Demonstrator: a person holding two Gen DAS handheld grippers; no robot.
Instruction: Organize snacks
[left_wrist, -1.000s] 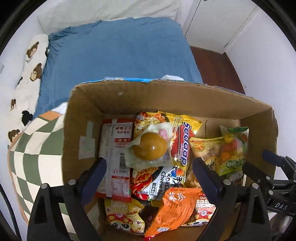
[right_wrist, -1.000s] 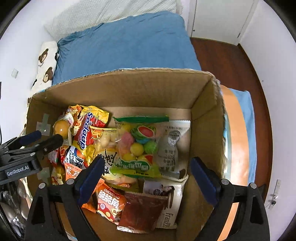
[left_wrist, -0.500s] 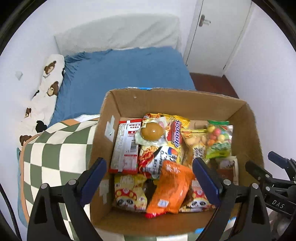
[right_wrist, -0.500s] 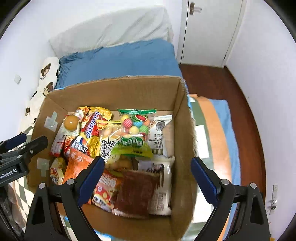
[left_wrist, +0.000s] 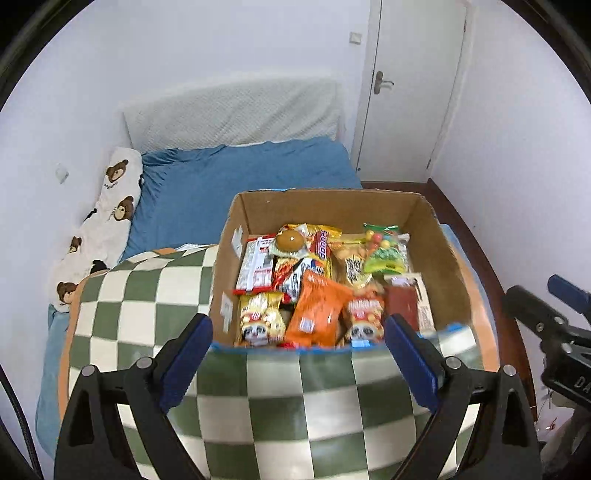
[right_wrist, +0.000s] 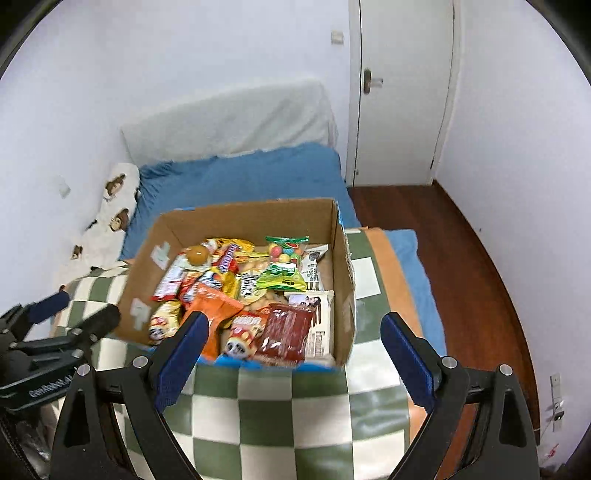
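Both grippers hang with their jaws spread wide and nothing between them: the left gripper (left_wrist: 298, 350) and the right gripper (right_wrist: 295, 347) each show two blue-padded fingers on black frames, held above a green-and-cream checkered blanket (left_wrist: 147, 295) and touching no snack. The right gripper's body appears at the edge of the left view, printed with partial letters "DA"; the left one, seen from the right camera, reads "GenRobot.AI". The snacks sit in an open, corrugated cardboard box (left_wrist: 332, 206) resting on the blanket, with patches of tape on its inner left wall. Inside lie glossy, crinkled packets piled together: an orange foil packet (left_wrist: 314, 310) near the front, a clear bag holding a round brown bun (left_wrist: 290, 240), a clear bag of coloured candy balls with a green label (right_wrist: 284, 264), a dark red flat packet (right_wrist: 286, 328), and two panda-faced packets (left_wrist: 258, 321). Behind the box spreads a soft blue bedsheet (left_wrist: 240, 173) with a bear-print pillow (left_wrist: 107, 210) at its left edge.
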